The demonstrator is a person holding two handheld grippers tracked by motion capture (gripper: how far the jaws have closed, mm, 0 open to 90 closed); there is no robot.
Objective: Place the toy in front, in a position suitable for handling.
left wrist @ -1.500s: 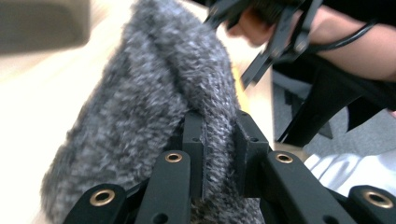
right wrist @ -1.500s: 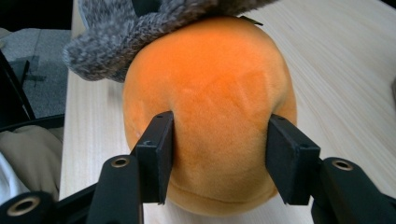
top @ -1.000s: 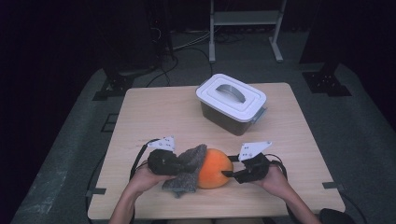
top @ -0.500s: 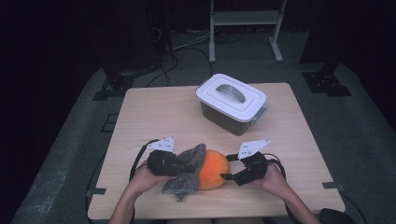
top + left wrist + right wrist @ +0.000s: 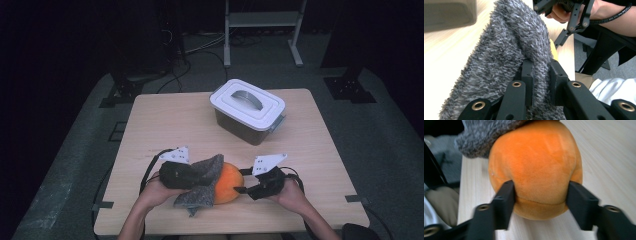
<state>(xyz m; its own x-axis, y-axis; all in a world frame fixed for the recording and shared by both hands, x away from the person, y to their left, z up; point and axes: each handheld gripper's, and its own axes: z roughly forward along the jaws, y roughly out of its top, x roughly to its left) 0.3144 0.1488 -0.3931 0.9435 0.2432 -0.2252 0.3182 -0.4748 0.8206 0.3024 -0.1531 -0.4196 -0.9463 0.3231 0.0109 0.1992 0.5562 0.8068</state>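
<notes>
Left gripper [image 5: 192,176]: held in the person's left hand at the near left of the table [image 5: 165,120]; its jaws are clamped tight on a fold of the grey fuzzy cloth [image 5: 202,182].
Grip seen from the left gripper view: the two black jaws stand close together with a ridge of cloth [image 5: 509,60] pinched between them; a sliver of yellow-orange shows just past the right-hand jaw.
Right gripper [image 5: 243,186]: held in the person's right hand at the near right, pointing leftward at the orange plush ball [image 5: 227,182]; the jaws have just been closing.
Grip seen from the right gripper view: the jaws stand on either side of the ball [image 5: 536,172], each pad against its flank and the plush bulging slightly between them, so they hold the ball.
Orange plush ball: resting on the table near its front edge, between the two grippers.
Grey fuzzy cloth: draped over the ball's left side and top, with its lower end hanging down to the table by the left hand; in the right gripper view its edge [image 5: 486,132] overlaps the ball's upper part.
Lidded container [image 5: 248,110]: farther back on the table, right of centre, well apart from both grippers, white lid on.
</notes>
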